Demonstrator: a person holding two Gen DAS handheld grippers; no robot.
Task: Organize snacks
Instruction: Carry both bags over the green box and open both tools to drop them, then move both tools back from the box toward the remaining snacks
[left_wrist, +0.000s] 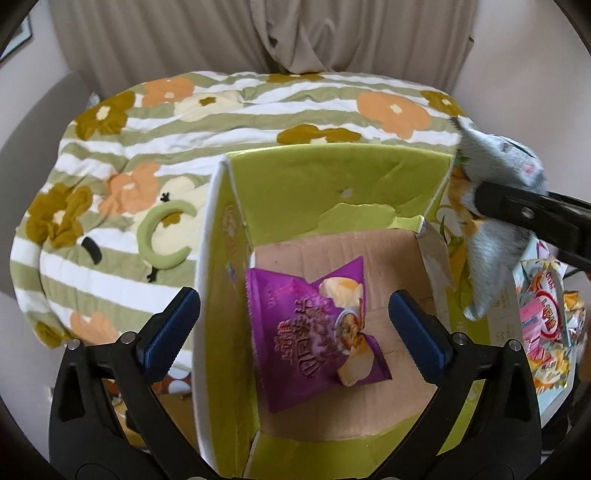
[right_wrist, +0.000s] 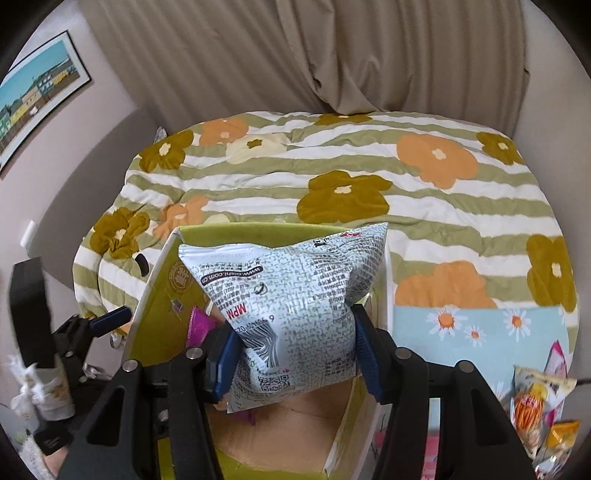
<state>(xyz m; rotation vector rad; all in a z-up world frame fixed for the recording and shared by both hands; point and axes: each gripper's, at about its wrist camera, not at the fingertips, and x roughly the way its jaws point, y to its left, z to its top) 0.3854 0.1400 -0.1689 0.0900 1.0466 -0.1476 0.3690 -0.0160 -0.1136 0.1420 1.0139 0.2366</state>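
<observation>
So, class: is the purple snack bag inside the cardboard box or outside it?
Inside. The purple snack bag lies on the cardboard box floor, walls around it.

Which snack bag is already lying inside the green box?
The purple chip bag, flat on the cardboard floor of the green box. The silver-grey bag is clamped in the right gripper above the box.

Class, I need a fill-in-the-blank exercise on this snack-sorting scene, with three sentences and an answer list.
1. The purple snack bag lies inside the green cardboard ____.
2. The right gripper is shut on a silver-white printed ____.
3. The left gripper stands ____ above the purple bag, its jaws holding nothing.

Missing words: box; snack bag; open
</observation>
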